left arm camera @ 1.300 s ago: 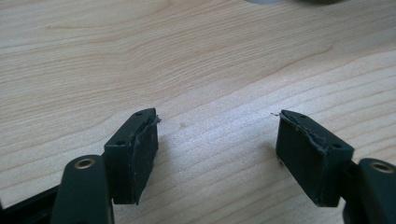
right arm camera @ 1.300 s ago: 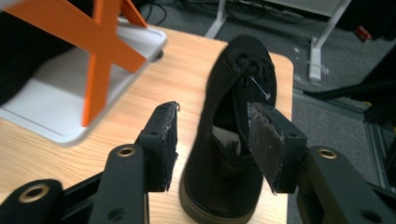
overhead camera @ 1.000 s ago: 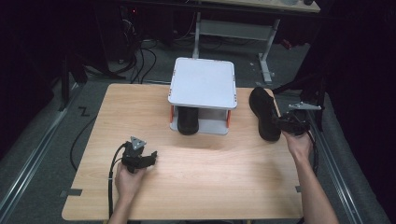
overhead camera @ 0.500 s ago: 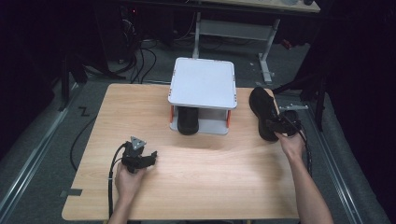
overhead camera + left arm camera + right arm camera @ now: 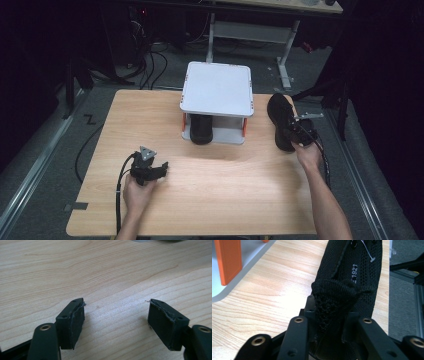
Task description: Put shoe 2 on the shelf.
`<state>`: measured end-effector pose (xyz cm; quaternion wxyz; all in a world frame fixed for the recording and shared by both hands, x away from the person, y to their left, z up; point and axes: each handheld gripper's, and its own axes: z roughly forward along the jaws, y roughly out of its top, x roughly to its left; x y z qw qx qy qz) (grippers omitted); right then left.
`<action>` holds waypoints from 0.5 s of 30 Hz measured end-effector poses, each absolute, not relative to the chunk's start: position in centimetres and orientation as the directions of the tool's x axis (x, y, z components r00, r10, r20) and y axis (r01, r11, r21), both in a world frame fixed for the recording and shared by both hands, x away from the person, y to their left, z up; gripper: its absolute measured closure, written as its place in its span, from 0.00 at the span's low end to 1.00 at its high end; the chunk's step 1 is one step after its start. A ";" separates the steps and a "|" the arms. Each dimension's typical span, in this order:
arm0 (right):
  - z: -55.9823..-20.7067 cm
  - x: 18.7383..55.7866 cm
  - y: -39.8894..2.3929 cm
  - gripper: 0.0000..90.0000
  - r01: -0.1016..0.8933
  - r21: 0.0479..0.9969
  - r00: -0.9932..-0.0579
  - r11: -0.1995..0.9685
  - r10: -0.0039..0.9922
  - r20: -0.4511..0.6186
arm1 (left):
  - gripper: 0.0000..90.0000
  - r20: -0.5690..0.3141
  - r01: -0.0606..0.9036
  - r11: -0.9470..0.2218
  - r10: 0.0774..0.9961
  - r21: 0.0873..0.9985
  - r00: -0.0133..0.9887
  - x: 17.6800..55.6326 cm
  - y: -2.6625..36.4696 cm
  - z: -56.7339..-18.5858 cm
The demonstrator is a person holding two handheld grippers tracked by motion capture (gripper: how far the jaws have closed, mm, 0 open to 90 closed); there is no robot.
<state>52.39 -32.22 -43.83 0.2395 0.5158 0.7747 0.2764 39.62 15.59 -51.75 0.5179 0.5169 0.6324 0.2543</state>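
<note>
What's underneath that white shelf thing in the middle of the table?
Under the white shelf a black shoe sits on the grey lower tray, between orange posts. Only its near end shows; the shelf top covers the rest.

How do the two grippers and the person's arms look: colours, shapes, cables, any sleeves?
Both grippers are black. The left gripper has two blocky rectangular jaws with flat pads, held on arms with brass-coloured rivets. It carries a grey three-cornered plate on top, and a black cable trails from it. The right gripper has the same black arms and rivets. Both forearms are bare, without sleeves.
</note>
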 end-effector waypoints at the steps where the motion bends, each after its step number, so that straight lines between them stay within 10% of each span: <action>1: -43.8 52.4 -32.2 0.83 0.667 0.674 -0.354 0.317 0.931 -0.087 | 0.34 -0.392 0.391 0.335 0.917 0.857 0.071 39.6 15.6 -51.7; 15: -43.4 52.0 -31.7 0.91 0.626 0.723 -0.336 0.293 0.938 -0.089 | 0.34 -0.392 0.391 0.336 0.917 0.857 0.071 39.6 15.6 -51.7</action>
